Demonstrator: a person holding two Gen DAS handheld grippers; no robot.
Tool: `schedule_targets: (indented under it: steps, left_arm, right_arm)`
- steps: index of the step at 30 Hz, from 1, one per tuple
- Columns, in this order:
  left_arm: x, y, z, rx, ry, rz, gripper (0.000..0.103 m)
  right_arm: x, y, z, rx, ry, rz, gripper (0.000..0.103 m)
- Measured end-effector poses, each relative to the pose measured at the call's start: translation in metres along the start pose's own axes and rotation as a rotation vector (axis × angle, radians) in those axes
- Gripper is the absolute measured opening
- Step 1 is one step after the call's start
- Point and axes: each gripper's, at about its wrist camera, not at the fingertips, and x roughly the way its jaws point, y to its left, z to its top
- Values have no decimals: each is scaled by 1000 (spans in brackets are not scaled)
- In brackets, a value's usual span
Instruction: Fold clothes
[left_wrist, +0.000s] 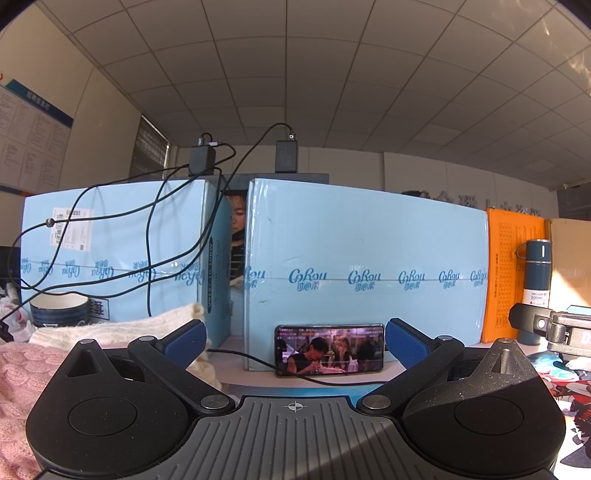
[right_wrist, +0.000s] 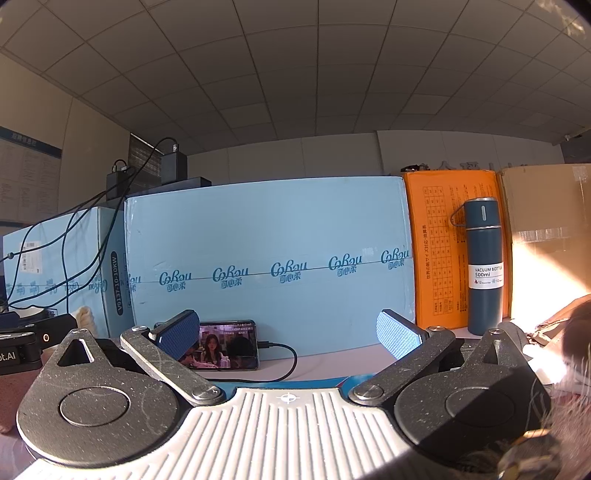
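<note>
My left gripper is open, its blue pads wide apart with nothing between them. At its left lie a pink cable-knit garment and a cream knit garment, the cream one just behind the left finger. My right gripper is open as well and holds nothing. A small bit of the cream knit shows at the left of the right wrist view. The right gripper's body pokes in at the right edge of the left wrist view. Both grippers point level at the boxes, not down at the clothes.
Light blue cartons form a wall ahead, with a phone playing video propped against them and a cable trailing. A dark blue vacuum bottle stands by an orange box. A bowl sits far left. A person is partly visible between cartons.
</note>
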Motion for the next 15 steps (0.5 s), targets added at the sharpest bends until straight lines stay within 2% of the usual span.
schedule_targets:
  steps: [15]
  left_arm:
    - [0,-1,0,1,0,1,103]
  right_arm:
    - [0,-2,-1,0,-1,14,103]
